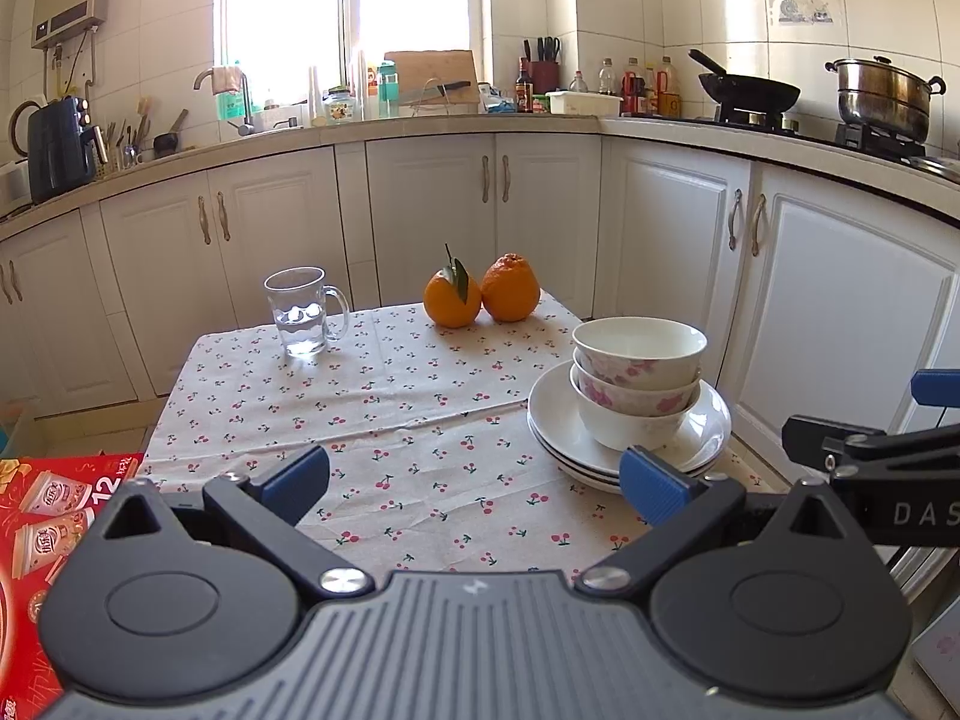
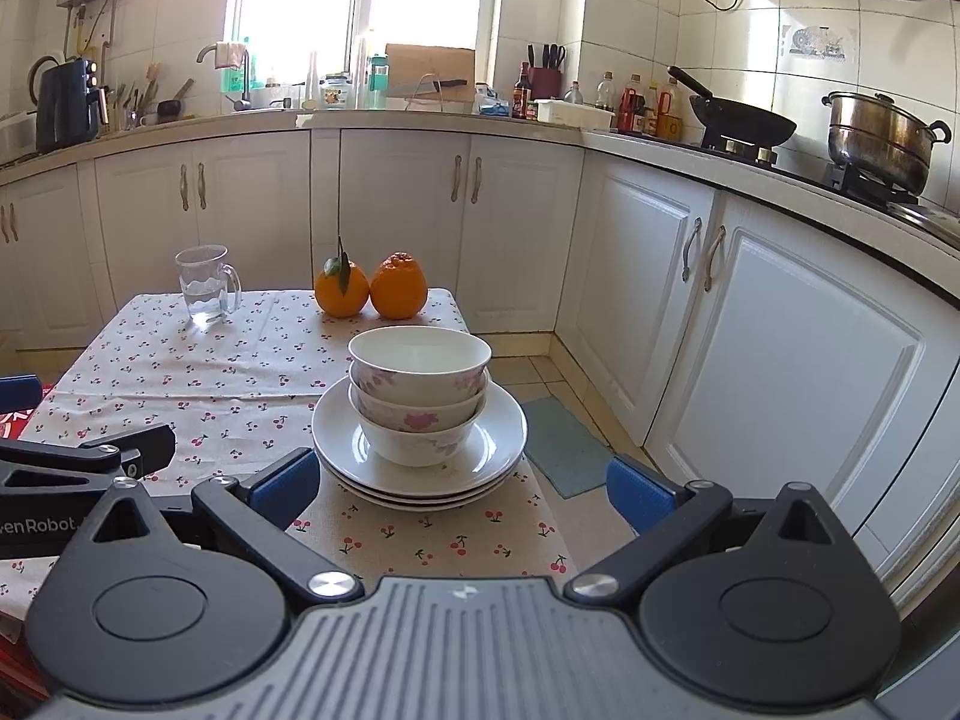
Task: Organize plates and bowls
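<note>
Three white bowls with pink flowers [image 1: 637, 378] [image 2: 419, 393] are nested in a stack that sits on a pile of white plates [image 1: 549, 420] [image 2: 336, 429] at the table's right edge. My left gripper [image 1: 474, 477] is open over the cherry-print cloth, left of the pile, with nothing between its blue pads. My right gripper [image 2: 462, 483] is open too, just in front of the plates, empty. Each gripper shows at the edge of the other's view.
A glass mug of water [image 1: 303, 312] [image 2: 204, 285] and two oranges [image 1: 477, 291] [image 2: 371, 287] stand at the table's far side. A red carton [image 1: 45, 534] lies left of the table. White cabinets ring the table; a grey mat [image 2: 564, 444] lies on the floor.
</note>
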Demonstrator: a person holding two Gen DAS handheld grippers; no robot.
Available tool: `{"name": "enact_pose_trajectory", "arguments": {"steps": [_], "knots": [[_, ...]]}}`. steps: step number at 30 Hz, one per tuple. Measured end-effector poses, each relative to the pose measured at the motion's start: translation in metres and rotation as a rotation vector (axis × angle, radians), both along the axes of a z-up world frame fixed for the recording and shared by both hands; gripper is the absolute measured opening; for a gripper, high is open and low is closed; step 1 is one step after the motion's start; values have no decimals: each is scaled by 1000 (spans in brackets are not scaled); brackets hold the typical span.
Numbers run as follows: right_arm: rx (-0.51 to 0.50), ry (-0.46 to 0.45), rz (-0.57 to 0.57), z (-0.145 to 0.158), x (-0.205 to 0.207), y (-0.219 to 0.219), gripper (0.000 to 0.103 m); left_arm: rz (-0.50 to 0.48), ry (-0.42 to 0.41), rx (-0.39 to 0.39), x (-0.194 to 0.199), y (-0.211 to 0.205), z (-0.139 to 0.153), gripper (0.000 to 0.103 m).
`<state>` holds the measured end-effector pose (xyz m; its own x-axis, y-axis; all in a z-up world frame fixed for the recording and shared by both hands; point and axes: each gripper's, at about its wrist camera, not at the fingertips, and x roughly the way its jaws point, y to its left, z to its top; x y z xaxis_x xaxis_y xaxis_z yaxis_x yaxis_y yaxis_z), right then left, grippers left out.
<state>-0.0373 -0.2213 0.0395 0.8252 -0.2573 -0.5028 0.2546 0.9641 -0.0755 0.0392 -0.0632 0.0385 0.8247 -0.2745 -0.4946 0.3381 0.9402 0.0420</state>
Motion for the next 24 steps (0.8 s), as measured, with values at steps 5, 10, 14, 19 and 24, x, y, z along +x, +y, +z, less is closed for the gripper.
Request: {"name": "enact_pose_trajectory", "arguments": {"steps": [5, 10, 14, 19, 24], "knots": [[-5, -2, -2, 0, -1, 1, 103, 0, 1, 0, 0, 0, 0, 102], [-5, -2, -1, 0, -1, 1, 103, -1, 0, -1, 0, 0, 0, 102], [-7, -3, 0, 1, -1, 1, 103, -1, 1, -1, 0, 1, 1, 102], [-8, -4, 1, 2, -2, 2, 103, 0, 1, -1, 0, 1, 0, 102], [-8, -4, 2, 1, -2, 2, 103, 1, 3, -1, 0, 1, 0, 102]]}}
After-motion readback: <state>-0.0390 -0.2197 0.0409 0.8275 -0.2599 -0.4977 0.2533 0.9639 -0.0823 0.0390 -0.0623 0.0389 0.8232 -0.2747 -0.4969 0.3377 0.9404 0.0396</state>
